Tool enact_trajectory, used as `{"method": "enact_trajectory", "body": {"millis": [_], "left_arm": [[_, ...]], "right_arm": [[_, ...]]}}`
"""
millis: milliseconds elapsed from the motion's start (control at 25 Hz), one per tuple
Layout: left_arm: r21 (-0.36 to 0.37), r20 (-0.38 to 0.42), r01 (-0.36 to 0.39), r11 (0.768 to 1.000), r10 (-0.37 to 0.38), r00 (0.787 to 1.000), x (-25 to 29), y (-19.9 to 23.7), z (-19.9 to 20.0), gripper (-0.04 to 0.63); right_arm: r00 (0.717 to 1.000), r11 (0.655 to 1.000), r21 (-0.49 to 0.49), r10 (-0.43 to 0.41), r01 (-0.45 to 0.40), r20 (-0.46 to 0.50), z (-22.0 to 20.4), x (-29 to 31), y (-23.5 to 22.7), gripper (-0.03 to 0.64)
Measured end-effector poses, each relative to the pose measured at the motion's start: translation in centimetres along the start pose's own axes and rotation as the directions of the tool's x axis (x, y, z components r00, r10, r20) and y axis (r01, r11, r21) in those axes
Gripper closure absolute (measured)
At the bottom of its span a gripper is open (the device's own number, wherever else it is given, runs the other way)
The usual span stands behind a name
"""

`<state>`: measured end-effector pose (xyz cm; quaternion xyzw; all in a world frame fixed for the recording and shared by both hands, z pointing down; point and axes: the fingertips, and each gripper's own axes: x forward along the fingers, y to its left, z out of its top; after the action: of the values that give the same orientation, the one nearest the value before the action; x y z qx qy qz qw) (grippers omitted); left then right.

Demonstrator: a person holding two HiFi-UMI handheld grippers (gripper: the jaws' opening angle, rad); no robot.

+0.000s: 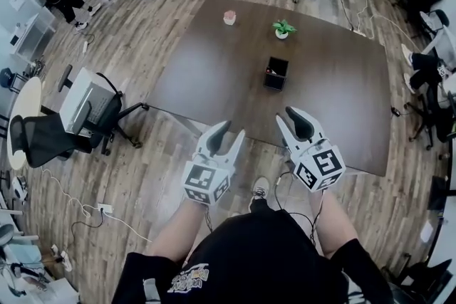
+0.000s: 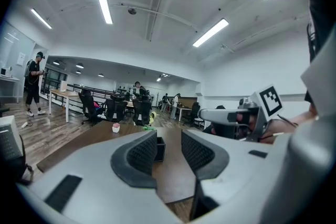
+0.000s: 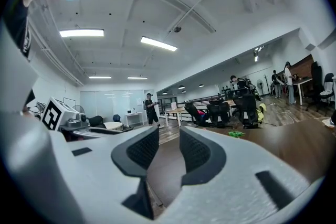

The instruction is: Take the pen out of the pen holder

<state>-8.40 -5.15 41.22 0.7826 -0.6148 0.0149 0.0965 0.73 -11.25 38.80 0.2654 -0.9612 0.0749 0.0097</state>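
wood-plank floor [image 1: 142, 181] surrounds one dark table [image 1: 214, 82]. we cannot make out the pen inside the one black pen holder [image 1: 276, 72]. in the left gripper view a jaw cuts off the holder's left side. the holder stands on the table, well ahead of our two grippers: left gripper [image 1: 234, 127] nearer us and left of it, right gripper [image 1: 286, 114] nearer us, almost in line. each has its jaws spread, nothing between. beyond the holder: one pink cup [image 1: 229, 17], one plant [image 1: 283, 28].
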Motion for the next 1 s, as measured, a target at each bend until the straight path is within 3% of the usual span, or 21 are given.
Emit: {"method": "enact_trajectory", "body": {"millis": [440, 1000], "left_arm": [[0.005, 0.005, 0.0, 1.0, 0.0, 1.0, 8.9, 1.0, 1.0, 0.472], [0.015, -0.008, 0.004, 1.0, -0.004, 1.0, 14.8, 2.5, 0.5, 0.472]], "right_arm": [[1.0, 1.0, 0.018, 0.005, -0.005, -0.018, 0.0, 3.0, -7.6, 0.483], [1.0, 0.999, 0.046, -0.009, 0.01, -0.019, 0.0, 5.3, -11.7, 0.483]]}}
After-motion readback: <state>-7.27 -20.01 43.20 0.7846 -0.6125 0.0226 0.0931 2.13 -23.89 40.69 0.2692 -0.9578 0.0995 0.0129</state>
